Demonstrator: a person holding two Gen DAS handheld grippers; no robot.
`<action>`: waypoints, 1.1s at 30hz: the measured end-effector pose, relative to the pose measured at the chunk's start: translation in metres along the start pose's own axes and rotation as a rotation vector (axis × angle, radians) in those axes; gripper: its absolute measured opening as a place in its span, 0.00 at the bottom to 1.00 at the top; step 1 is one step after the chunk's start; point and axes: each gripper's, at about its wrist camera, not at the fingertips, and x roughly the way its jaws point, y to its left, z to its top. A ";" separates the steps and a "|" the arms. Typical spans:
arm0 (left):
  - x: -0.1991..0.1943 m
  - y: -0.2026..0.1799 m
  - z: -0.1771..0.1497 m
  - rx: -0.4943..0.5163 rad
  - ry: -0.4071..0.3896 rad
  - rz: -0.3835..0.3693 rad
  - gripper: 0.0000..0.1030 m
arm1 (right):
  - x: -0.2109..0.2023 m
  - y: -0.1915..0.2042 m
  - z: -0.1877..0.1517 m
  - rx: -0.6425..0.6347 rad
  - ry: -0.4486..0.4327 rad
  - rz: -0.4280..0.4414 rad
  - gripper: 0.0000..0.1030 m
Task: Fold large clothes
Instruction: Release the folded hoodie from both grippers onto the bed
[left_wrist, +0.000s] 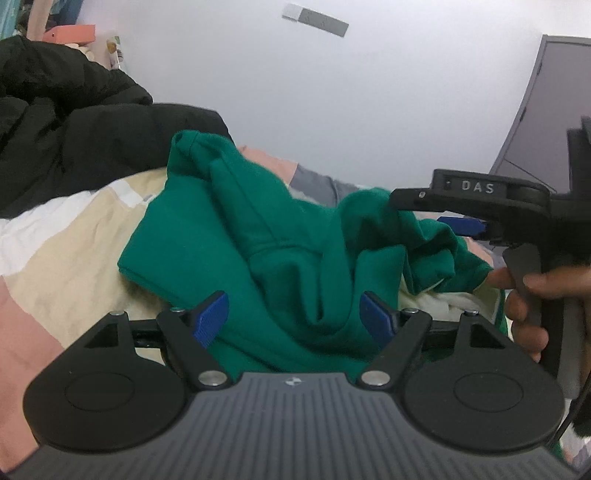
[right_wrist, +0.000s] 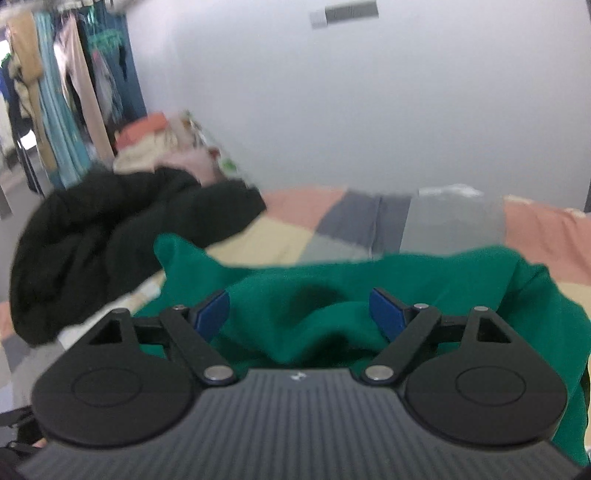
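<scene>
One green garment (left_wrist: 280, 236) — one black coat (left_wrist: 74, 122) — two grippers: left gripper (left_wrist: 293, 314), right gripper (right_wrist: 299, 314).

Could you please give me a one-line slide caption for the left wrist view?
Open left gripper poised over a crumpled green sweatshirt on a patchwork bedspread, with the hand-held right gripper alongside.

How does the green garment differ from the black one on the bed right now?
The green garment lies crumpled under both grippers, while the black garment sits heaped to the left, untouched. The green one looks thin and smooth; the black one looks thick and puffy. The left gripper and right gripper are open over the green one only. Both rest unfolded on the patchwork bedspread.
</scene>
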 end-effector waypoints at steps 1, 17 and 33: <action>0.001 0.003 -0.001 -0.006 0.002 0.001 0.79 | 0.002 0.002 -0.001 -0.015 0.022 -0.013 0.82; -0.005 0.018 -0.001 -0.078 -0.045 0.013 0.79 | -0.033 -0.005 -0.009 -0.156 0.123 -0.096 0.17; -0.032 0.017 0.009 -0.174 -0.143 -0.049 0.79 | -0.159 0.001 -0.074 -0.231 0.152 0.153 0.15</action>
